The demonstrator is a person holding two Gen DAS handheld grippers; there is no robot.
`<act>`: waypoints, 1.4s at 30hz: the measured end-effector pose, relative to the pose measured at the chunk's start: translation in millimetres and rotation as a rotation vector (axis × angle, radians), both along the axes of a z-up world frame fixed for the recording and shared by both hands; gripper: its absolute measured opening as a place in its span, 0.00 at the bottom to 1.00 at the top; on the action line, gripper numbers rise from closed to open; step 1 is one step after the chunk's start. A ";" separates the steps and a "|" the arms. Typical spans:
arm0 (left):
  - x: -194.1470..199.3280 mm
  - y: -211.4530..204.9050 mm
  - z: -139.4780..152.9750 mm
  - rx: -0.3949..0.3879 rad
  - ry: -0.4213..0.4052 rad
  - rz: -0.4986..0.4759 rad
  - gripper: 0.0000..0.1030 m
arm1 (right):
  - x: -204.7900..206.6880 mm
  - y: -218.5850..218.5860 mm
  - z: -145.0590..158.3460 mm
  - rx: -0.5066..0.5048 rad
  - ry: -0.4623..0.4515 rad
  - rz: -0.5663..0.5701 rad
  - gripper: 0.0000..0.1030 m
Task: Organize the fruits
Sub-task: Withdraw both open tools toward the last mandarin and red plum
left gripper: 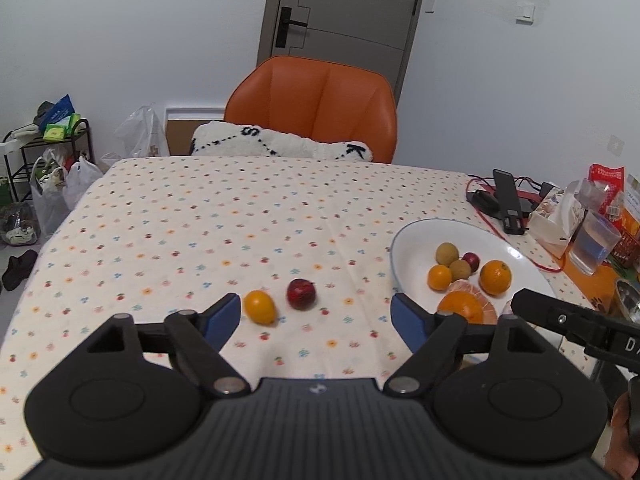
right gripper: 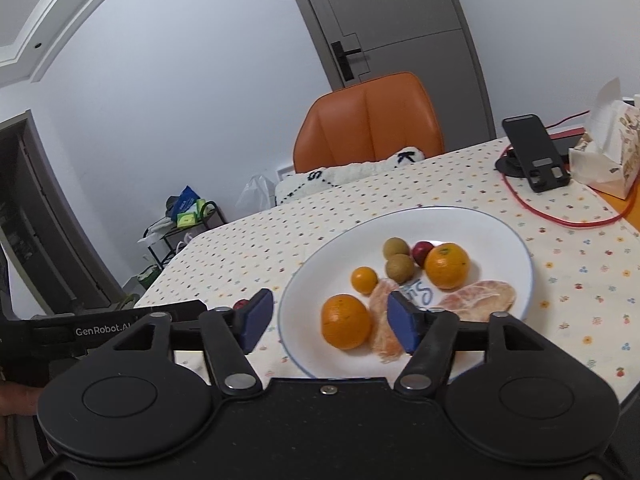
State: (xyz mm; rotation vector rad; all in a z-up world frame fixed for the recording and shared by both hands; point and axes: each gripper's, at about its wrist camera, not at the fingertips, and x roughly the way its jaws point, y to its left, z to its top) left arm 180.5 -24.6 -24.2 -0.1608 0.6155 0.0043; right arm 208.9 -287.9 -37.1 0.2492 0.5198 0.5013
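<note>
A small orange citrus [left gripper: 260, 306] and a dark red plum [left gripper: 301, 293] lie on the dotted tablecloth, just ahead of my open left gripper [left gripper: 317, 320]. To the right, a white plate [left gripper: 412, 240] carries oranges [left gripper: 495, 277], two brownish-green fruits [left gripper: 447, 253], a small red fruit [left gripper: 471, 261] and peeled pomelo pieces. My right gripper [right gripper: 329, 322] hovers open above the plate's [right gripper: 500, 232] near rim, with a large orange [right gripper: 346, 321] and a pomelo segment [right gripper: 384, 316] between its fingers but not touched. The plum [right gripper: 240, 304] peeks out behind its left finger.
An orange chair [left gripper: 316, 104] with a white cushion stands at the far table edge. At the right sit a phone stand [left gripper: 508, 200], a red cable [right gripper: 560, 220], a tissue pack [right gripper: 612, 148], a plastic cup [left gripper: 592, 240] and snack packets. Bags and a shelf stand on the floor, left.
</note>
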 end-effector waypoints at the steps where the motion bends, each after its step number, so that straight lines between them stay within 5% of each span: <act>1: -1.0 1.6 -0.1 0.003 0.001 0.001 0.80 | 0.0 1.8 -0.2 0.000 0.000 0.003 0.70; 5: -5.2 8.7 -1.7 0.011 0.005 0.015 0.81 | -1.7 10.8 -0.2 -0.002 -0.001 0.016 0.85; 17: -9.8 28.7 -10.1 0.003 0.019 0.035 0.81 | -0.8 35.6 0.2 -0.005 0.005 0.056 1.00; 26: -4.2 38.8 -21.4 -0.018 0.019 0.037 0.78 | 3.9 50.3 0.3 -0.036 0.012 0.071 1.00; 36: 11.7 39.5 -29.6 -0.040 0.015 0.031 0.57 | 12.7 68.5 1.9 -0.077 0.016 0.096 1.00; 42: 24.6 36.7 -37.0 -0.044 0.025 0.026 0.47 | 20.7 75.2 1.4 -0.101 0.020 0.106 0.86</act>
